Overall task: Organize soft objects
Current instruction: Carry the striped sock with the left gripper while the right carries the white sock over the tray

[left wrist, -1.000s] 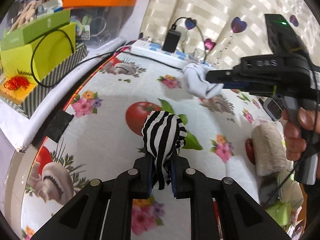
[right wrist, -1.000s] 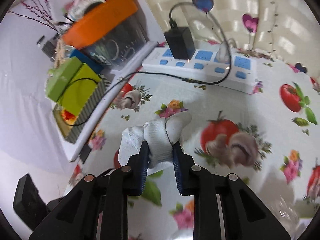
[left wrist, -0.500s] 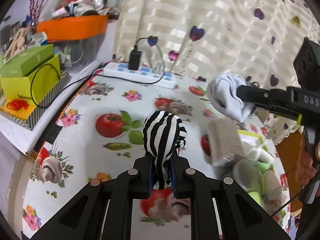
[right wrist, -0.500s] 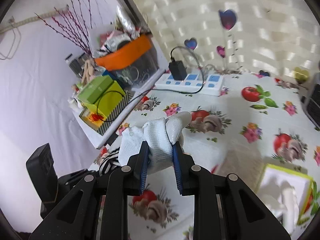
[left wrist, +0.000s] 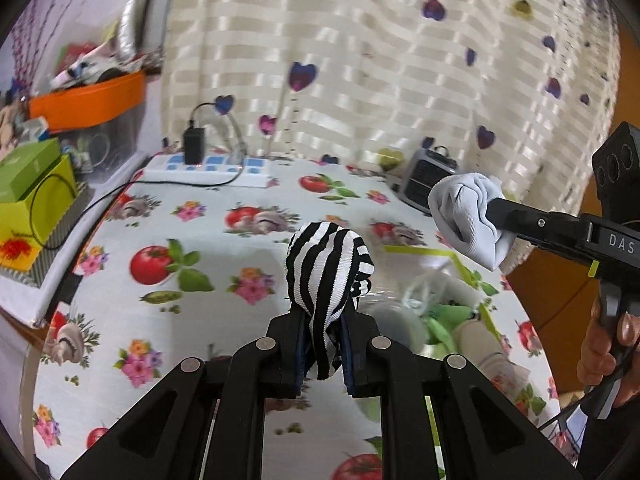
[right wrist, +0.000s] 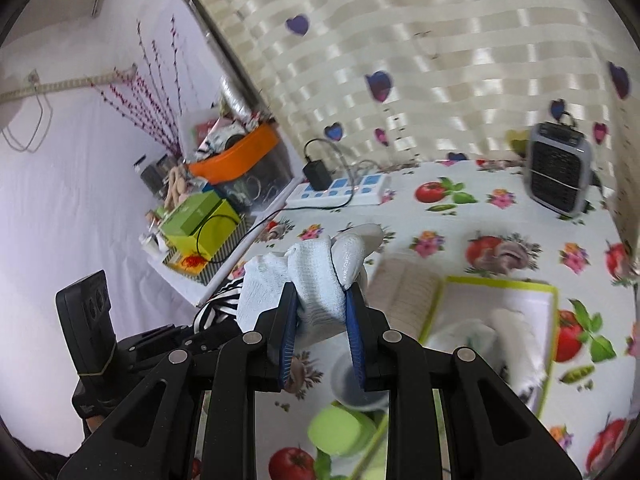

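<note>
I carry both bundles clear of the table so they can drop into the green-rimmed box (right wrist: 500, 284): my left gripper (left wrist: 324, 344) is clamped on the black-and-white striped sock (left wrist: 328, 268), my right gripper (right wrist: 320, 320) on the white sock (right wrist: 312, 272), both above the box's near side.

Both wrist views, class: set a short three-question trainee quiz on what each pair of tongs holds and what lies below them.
1. True or false: the left tongs grip a striped black-and-white cloth.
2. What do the right tongs hold?
3. Which lies below both tongs: A) green-rimmed box, B) metal sink?

Key: 1 true; 2 a white sock; 3 A.
</note>
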Motion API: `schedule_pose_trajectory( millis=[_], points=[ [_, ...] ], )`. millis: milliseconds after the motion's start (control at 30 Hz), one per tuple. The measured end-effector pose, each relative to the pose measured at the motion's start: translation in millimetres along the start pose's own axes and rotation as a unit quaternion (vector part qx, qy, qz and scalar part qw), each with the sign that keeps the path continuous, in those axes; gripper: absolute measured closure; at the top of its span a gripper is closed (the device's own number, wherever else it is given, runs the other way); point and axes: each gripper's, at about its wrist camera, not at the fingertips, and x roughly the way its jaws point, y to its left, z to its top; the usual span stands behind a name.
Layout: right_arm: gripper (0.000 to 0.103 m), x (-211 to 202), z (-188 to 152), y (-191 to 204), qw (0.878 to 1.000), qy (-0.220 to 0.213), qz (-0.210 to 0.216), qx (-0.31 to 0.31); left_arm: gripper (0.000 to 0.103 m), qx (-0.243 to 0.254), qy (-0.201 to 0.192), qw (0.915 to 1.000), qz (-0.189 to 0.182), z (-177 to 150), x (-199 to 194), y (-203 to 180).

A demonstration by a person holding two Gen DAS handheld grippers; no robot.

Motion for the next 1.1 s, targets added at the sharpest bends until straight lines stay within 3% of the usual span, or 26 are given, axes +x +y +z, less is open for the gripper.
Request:
schedule_pose_trajectory(
  millis=[467,1100],
  points=[
    [0.079,-52,-29,-66,0.997,-0.033,-0.039,0.059,0.089,0.056,0.018,0.9971,-0.047,0,22,-80],
    [0.079,-27,-62,-111,0.99,-0.003,-0.124,0.07,0.089,0.076,0.08,0.9913,-0.071,-18,87,-124]
  ],
)
